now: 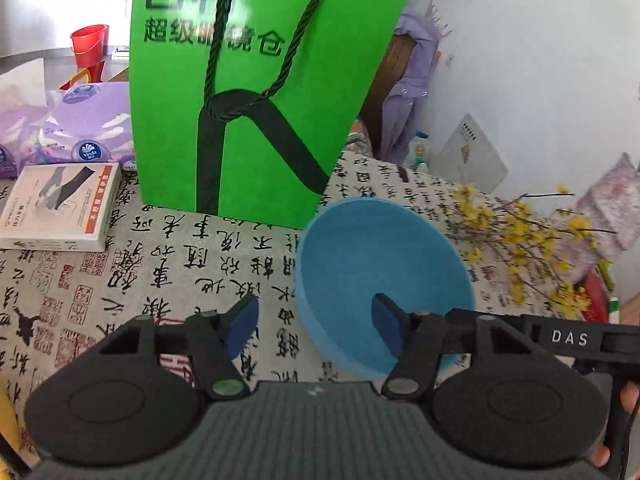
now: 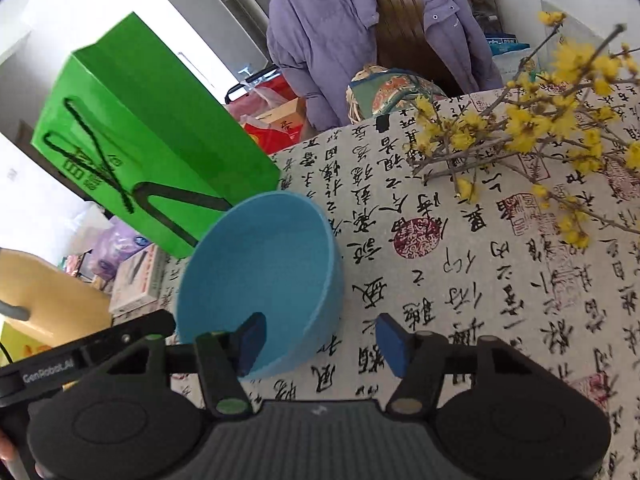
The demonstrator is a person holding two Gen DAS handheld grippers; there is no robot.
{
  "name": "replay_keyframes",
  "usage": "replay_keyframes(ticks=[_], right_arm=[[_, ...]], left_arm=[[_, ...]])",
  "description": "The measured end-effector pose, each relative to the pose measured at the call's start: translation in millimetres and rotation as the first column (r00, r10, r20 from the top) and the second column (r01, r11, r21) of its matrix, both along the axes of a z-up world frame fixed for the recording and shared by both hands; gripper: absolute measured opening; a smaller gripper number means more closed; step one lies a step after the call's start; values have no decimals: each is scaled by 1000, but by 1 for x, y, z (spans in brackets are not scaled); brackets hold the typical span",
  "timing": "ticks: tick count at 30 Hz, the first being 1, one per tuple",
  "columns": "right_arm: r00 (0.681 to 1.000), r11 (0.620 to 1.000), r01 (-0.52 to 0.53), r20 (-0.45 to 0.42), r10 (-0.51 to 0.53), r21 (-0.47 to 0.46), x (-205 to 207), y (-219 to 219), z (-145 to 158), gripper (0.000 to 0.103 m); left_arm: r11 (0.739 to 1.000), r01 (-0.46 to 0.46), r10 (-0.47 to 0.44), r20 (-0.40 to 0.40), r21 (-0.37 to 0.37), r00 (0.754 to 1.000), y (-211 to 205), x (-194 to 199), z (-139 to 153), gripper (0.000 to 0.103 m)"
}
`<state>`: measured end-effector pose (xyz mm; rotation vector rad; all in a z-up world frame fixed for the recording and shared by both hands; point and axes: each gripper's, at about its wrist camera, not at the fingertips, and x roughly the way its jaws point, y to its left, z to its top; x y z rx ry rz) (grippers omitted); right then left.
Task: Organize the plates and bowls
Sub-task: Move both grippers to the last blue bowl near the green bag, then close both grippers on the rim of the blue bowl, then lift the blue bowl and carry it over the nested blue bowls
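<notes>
A blue bowl (image 1: 380, 264) sits upright on the calligraphy-print tablecloth, just in front of a green paper bag. My left gripper (image 1: 316, 324) is open, its right finger over the bowl's inside and its left finger outside the near rim. The same bowl shows in the right wrist view (image 2: 260, 264). My right gripper (image 2: 318, 340) is open too, its left finger over the bowl's inside and its right finger outside over the cloth. Neither gripper holds anything. No plates are in view.
A tall green paper bag (image 1: 256, 92) stands behind the bowl. A white box (image 1: 60, 204) and purple tissue packs (image 1: 80, 120) lie to the left. Yellow flower branches (image 2: 540, 128) lie on the cloth to the right. A purple jacket hangs on a chair (image 2: 360, 32) beyond the table edge.
</notes>
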<state>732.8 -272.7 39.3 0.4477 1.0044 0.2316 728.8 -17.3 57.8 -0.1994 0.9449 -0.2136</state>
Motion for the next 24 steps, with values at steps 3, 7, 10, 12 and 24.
replay_keyframes(ticks=[3, 7, 10, 12, 24], right_arm=[[1000, 1000, 9, 13, -9, -15, 8, 5, -8, 41], [999, 998, -13, 34, 15, -69, 10, 14, -10, 19], [999, 995, -12, 44, 16, -101, 9, 18, -7, 16], [998, 993, -18, 54, 24, -117, 7, 21, -3, 14], [993, 983, -41, 98, 60, -180, -54, -4, 44, 7]], left_arm=[[1000, -12, 12, -9, 14, 1000, -3, 10, -13, 42], [999, 1, -1, -9, 37, 1000, -10, 11, -18, 14], [997, -11, 14, -36, 72, 999, -14, 8, -17, 11], [997, -22, 26, -59, 73, 998, -14, 5, -15, 9], [996, -15, 14, 8, 86, 1000, -48, -84, 37, 9]])
